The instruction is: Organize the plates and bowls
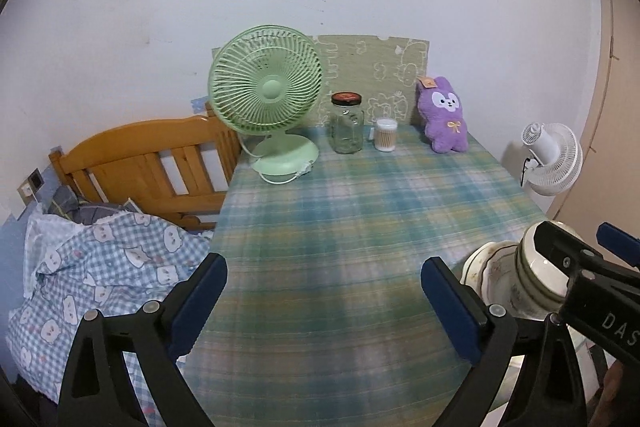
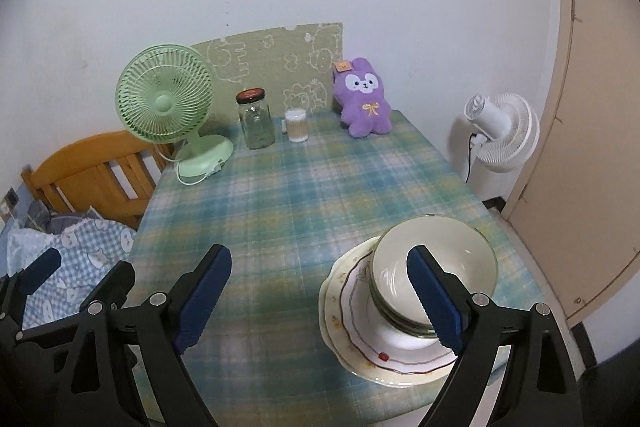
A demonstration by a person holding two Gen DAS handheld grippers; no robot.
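Note:
A stack of white bowls [image 2: 436, 259] sits on stacked white plates [image 2: 352, 311] with scalloped rims at the near right of the checked table [image 2: 304, 211]. My right gripper [image 2: 320, 303] is open and empty above the table; its right finger hangs in front of the bowls. My left gripper [image 1: 324, 307] is open and empty over the near table, left of the stack. In the left wrist view the bowls [image 1: 536, 287] and plates [image 1: 484, 267] show at the right, partly hidden by the right gripper [image 1: 580, 255].
At the table's back stand a green fan [image 2: 168, 107], a glass jar [image 2: 254, 123], a cotton-swab tub [image 2: 297, 125] and a purple plush [image 2: 364, 99]. A wooden bed with checked bedding [image 1: 100, 259] lies left. A white fan [image 2: 500, 131] stands right.

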